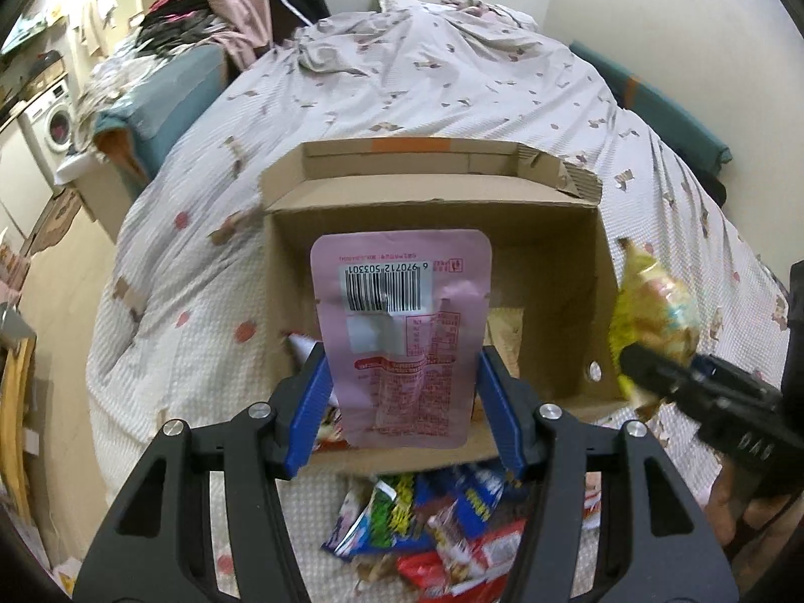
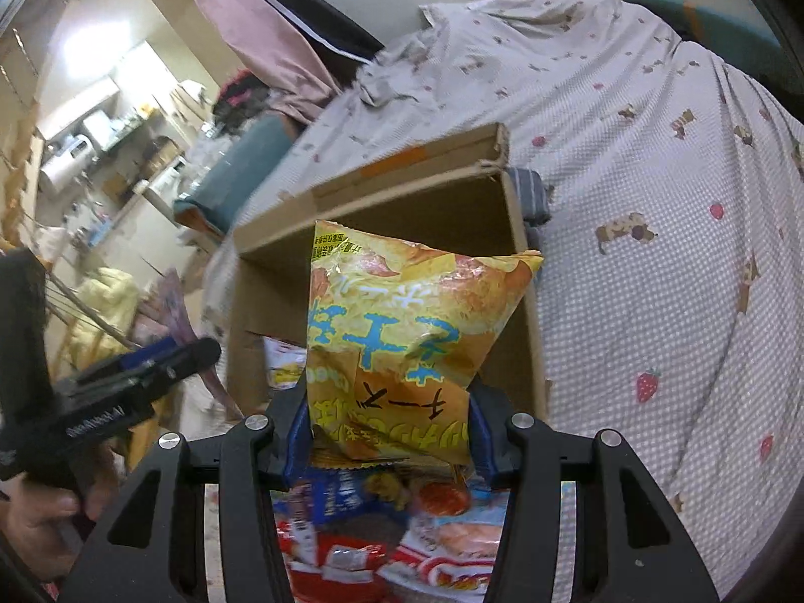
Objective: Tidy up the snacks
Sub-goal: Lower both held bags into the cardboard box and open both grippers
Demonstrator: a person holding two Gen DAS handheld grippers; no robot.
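Note:
My left gripper [image 1: 402, 392] is shut on a pink snack pouch [image 1: 402, 331] with its barcode side up, held over the near part of an open cardboard box [image 1: 432, 186] on the bed. My right gripper [image 2: 389, 422] is shut on a yellow chip bag [image 2: 402, 331], held above the box's [image 2: 382, 201] near edge. In the left wrist view the chip bag [image 1: 653, 316] and the right gripper [image 1: 668, 377] show at the right of the box. A few snack packets lie inside the box [image 1: 502, 336].
A pile of snack packets [image 1: 432, 527] lies on the patterned bedcover [image 1: 452, 85] in front of the box, also under my right gripper [image 2: 382, 532]. A teal cushion [image 1: 161, 100] and clothes sit left of the bed; floor and a washing machine [image 1: 50, 125] lie further left.

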